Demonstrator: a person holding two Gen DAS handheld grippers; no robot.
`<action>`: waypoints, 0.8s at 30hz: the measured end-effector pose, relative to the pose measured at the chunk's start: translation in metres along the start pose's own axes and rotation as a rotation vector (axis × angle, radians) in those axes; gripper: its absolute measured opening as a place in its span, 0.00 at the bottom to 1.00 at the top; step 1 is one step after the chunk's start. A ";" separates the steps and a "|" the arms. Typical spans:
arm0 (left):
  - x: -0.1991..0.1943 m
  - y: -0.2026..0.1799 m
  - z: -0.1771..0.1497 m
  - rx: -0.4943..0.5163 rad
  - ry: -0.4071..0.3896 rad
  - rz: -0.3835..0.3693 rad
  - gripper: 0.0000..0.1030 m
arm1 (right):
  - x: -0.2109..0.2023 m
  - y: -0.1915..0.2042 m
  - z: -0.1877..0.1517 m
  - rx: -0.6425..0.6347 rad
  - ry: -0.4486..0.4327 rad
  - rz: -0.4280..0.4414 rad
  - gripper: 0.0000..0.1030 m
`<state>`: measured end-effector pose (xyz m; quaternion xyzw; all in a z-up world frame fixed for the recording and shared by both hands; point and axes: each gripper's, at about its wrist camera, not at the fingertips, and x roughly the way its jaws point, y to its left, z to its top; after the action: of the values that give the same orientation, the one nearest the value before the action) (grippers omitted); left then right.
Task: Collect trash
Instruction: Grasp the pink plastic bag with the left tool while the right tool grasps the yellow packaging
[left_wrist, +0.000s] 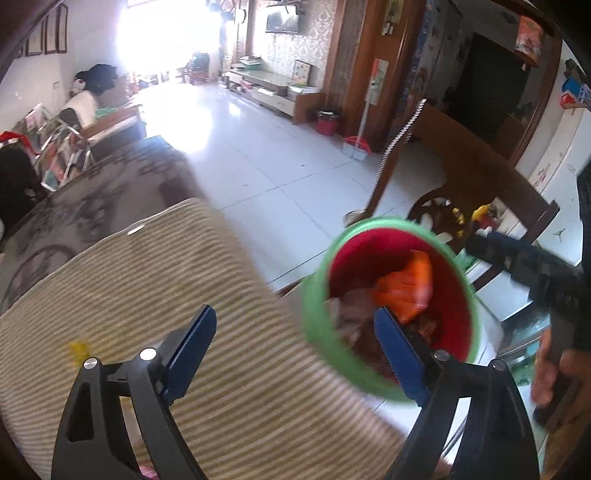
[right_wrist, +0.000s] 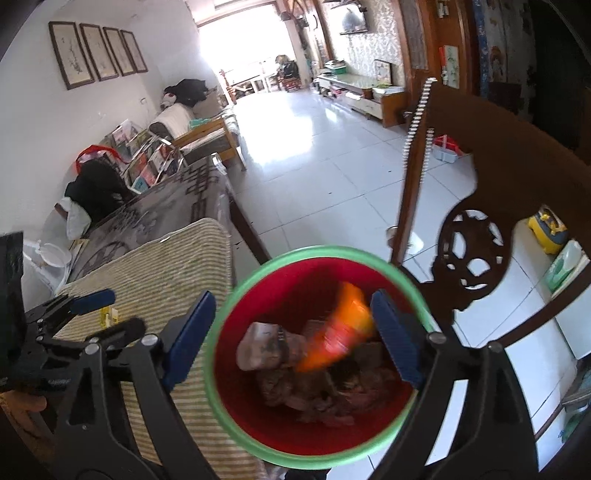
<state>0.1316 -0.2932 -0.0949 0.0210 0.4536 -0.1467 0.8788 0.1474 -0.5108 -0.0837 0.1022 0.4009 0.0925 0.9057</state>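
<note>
A red trash bin with a green rim (right_wrist: 317, 254) stands beside a table with a striped mat (right_wrist: 166, 266). Inside lie crumpled brownish papers (right_wrist: 266, 347) and a blurred orange wrapper (right_wrist: 340, 332). My right gripper (right_wrist: 291, 332) is open, empty, straddling the bin's mouth above the trash. My left gripper (left_wrist: 295, 354) is open and empty over the mat's edge (left_wrist: 147, 288), its right finger over the bin (left_wrist: 314, 295). The orange wrapper (left_wrist: 406, 288) shows there too. A small yellow scrap (left_wrist: 79, 350) lies on the mat; it also shows in the right view (right_wrist: 109, 315).
A carved dark wooden chair (right_wrist: 480, 184) stands right of the bin. A white tiled floor (right_wrist: 314, 166) stretches to a TV cabinet (left_wrist: 273, 88). A magazine rack (right_wrist: 147, 158) and a sofa stand left. A red bucket (left_wrist: 328, 123) and dustpan (left_wrist: 356, 146) are far off.
</note>
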 end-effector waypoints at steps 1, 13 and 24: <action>-0.006 0.014 -0.009 0.008 0.006 0.017 0.81 | 0.005 0.009 0.000 -0.009 0.008 0.012 0.83; -0.035 0.121 -0.126 0.297 0.259 0.092 0.84 | 0.053 0.142 -0.013 -0.138 0.106 0.127 0.88; -0.006 0.161 -0.163 0.204 0.332 -0.099 0.45 | 0.099 0.247 -0.042 -0.209 0.214 0.138 0.90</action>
<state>0.0438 -0.1097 -0.2012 0.1117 0.5756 -0.2294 0.7769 0.1602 -0.2440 -0.1171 0.0242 0.4752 0.2063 0.8550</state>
